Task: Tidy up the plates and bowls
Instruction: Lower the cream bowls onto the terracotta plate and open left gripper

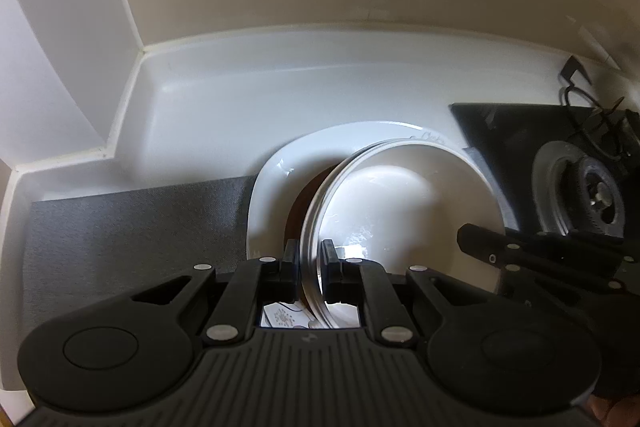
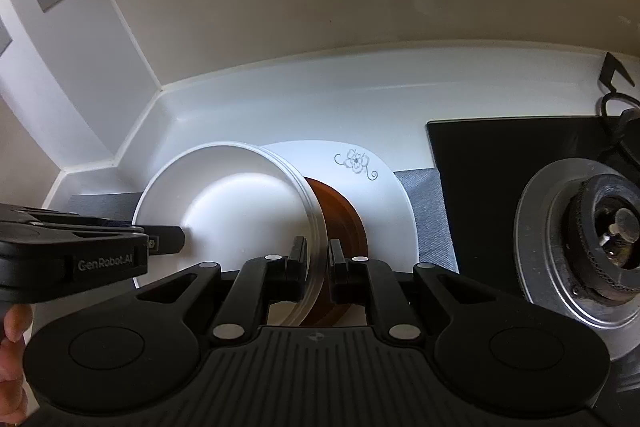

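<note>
Black hand-held gripper (image 2: 318, 263), silver screws, ribbed base, "GenRobot.AI" marking.

text: "GenRobot.AI" | on: left gripper (image 2: 166, 241) side, right wrist view

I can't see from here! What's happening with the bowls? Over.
Left tongs and right tongs both shut on white bowl stack's rim. Stack over flowered plate with brown dish. Gas burner to right, not blocking.

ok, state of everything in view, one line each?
left gripper: shut on the white bowls' rim
right gripper: shut on the opposite rim
white bowls: nested stack, held by both grippers
brown dish: under the bowls, on the plate
floral plate: flat on the grey mat
gas burner: unlit, no pot
</note>
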The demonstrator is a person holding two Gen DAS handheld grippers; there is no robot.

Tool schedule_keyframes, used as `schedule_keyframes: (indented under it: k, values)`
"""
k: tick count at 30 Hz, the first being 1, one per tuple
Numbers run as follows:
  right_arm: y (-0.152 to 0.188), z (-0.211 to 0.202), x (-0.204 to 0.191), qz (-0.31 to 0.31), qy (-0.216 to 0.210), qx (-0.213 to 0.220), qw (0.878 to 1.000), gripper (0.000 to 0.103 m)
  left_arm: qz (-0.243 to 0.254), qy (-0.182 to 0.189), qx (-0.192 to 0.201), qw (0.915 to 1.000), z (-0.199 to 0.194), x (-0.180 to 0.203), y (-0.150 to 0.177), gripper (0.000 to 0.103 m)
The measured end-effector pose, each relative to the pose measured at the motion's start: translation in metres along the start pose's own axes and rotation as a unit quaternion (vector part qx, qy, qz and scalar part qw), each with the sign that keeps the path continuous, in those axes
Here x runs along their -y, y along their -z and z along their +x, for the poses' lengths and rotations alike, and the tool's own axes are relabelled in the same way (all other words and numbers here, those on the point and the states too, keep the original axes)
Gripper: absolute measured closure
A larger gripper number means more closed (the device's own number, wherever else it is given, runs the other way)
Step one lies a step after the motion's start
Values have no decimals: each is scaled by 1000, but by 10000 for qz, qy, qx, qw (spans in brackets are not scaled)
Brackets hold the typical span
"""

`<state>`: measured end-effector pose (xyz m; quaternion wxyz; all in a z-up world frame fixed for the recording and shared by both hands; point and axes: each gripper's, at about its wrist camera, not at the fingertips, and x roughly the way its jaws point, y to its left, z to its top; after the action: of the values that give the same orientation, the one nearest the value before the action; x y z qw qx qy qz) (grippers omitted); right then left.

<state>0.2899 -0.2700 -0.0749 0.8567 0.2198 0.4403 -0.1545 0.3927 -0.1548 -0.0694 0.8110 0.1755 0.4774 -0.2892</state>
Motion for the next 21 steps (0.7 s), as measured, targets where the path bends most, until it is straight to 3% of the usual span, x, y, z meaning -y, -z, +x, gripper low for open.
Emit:
schedule_keyframes:
  k: [7, 17, 18, 20, 21]
  values:
    - [-7, 17, 7, 146, 22, -148, 9998, 91, -74, 77, -270, 9996, 24, -4, -8, 93]
    - [-12, 29, 10, 221, 84, -205, 9995, 91, -86, 69, -237, 9997, 29, -3, -14, 92]
    - [-12, 31, 10, 228, 101, -228, 9994, 91, -92, 96, -173, 9998, 29, -4, -14, 88]
    - [-13, 32, 11, 248, 100, -179, 9995, 91, -117, 247, -8, 9996, 26, -6, -14, 60]
    - [-13, 32, 11, 265, 123, -186, 9994, 90, -150, 258, 79, 9995, 23, -8, -14, 31]
